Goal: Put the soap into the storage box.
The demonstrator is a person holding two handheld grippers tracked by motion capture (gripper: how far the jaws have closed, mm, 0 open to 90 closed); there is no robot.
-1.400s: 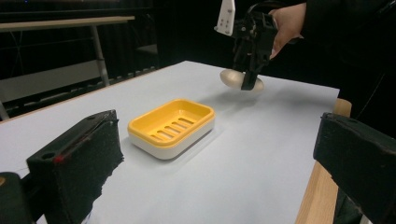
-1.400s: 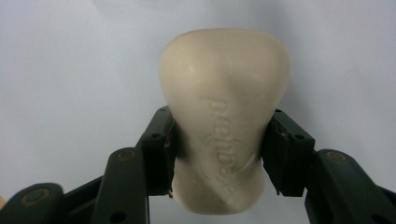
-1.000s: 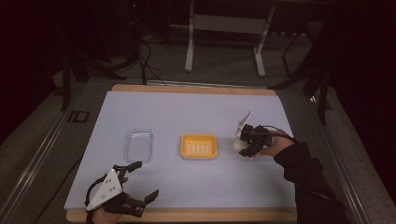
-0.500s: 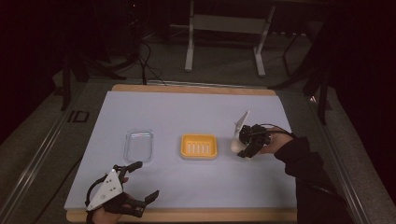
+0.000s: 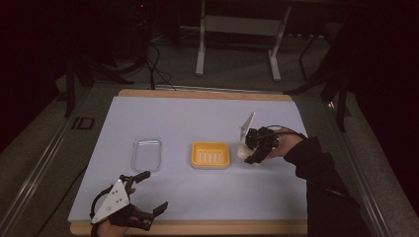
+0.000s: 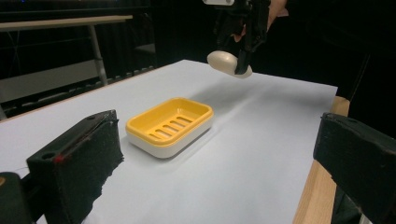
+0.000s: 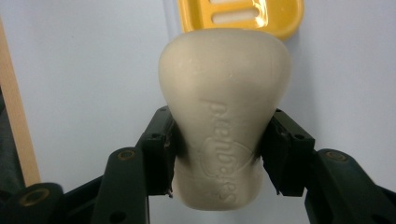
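Note:
A cream bar of soap (image 7: 224, 116) is clamped between the black jaws of my right gripper (image 7: 219, 154), held in the air above the white mat. From the high view the right gripper (image 5: 249, 153) and the soap (image 5: 242, 151) hang just right of the yellow soap dish (image 5: 211, 154). In the left gripper view the soap (image 6: 224, 62) floats beyond the yellow dish (image 6: 170, 125). My left gripper (image 5: 148, 192) rests near the front left edge, jaws wide apart with nothing between them.
A clear plastic lid or tray (image 5: 147, 153) lies left of the yellow dish. The white mat (image 5: 197, 118) covers a wooden table (image 5: 197, 94). Metal stand legs (image 5: 237, 44) and cables sit on the dark floor behind.
My right gripper has moved left toward the yellow dish and risen slightly, carrying the soap. The left gripper has stayed put.

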